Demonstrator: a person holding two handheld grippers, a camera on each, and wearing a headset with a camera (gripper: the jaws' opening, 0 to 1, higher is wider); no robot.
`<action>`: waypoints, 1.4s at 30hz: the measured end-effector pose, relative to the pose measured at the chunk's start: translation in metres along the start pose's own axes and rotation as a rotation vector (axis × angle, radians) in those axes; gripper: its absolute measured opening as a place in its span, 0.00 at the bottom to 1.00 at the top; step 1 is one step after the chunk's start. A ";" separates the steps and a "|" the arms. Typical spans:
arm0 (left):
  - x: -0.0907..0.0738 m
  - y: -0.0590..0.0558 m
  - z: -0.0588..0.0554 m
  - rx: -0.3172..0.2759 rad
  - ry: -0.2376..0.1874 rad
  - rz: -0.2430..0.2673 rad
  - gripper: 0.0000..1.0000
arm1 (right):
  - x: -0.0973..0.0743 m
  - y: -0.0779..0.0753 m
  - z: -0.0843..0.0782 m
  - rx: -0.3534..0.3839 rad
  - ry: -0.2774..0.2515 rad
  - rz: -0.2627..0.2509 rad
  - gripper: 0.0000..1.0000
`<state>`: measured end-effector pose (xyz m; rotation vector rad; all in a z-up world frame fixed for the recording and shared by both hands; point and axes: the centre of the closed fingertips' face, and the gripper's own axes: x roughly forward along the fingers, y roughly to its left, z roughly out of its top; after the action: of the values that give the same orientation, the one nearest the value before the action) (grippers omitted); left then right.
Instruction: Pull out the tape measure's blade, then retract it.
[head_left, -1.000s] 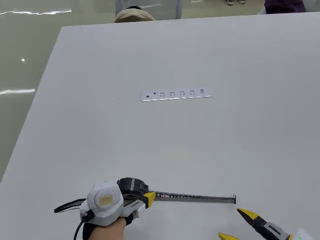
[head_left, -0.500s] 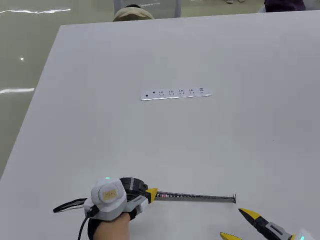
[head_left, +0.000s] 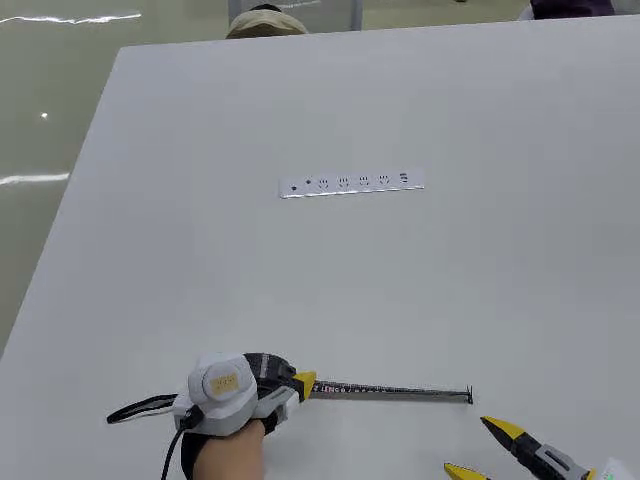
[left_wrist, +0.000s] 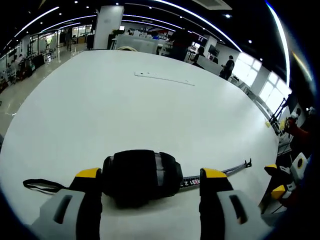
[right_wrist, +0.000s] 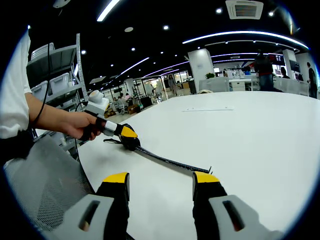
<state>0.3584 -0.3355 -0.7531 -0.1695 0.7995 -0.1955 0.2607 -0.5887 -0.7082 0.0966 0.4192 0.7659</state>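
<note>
A black tape measure (left_wrist: 142, 176) lies on the white table (head_left: 350, 280) near its front edge. Its blade (head_left: 390, 392) runs out to the right and ends in a hook (head_left: 469, 397). My left gripper (left_wrist: 151, 175) straddles the case: the left jaw touches it, and a small gap shows at the right jaw, where the blade (left_wrist: 220, 172) leaves. From the head view that gripper (head_left: 285, 385) covers much of the case (head_left: 266, 368). My right gripper (right_wrist: 160, 177) is open and holds nothing. The hook (right_wrist: 209, 170) lies just beyond its right jaw. It also shows lower right as the right gripper (head_left: 478, 450).
A white power strip (head_left: 352, 184) lies flat in the middle of the table. The tape measure's black wrist strap (head_left: 135, 410) trails left of the case. The table's left edge drops to a glossy floor (head_left: 40, 150). A chair top (head_left: 265, 22) stands beyond the far edge.
The left gripper has shifted slightly over the case. The blade keeps the same length and the right gripper holds its place.
</note>
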 end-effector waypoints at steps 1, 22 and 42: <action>0.000 0.000 0.000 -0.003 -0.002 0.004 0.79 | 0.000 0.000 0.000 0.001 -0.001 0.000 0.50; 0.004 0.008 0.001 -0.022 -0.004 0.114 0.75 | 0.001 0.002 -0.002 0.013 -0.008 0.009 0.49; 0.006 0.013 -0.003 0.009 0.006 0.139 0.67 | -0.002 -0.001 -0.005 0.012 -0.008 0.009 0.47</action>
<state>0.3616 -0.3241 -0.7624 -0.1039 0.8133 -0.0682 0.2580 -0.5906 -0.7120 0.1127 0.4163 0.7716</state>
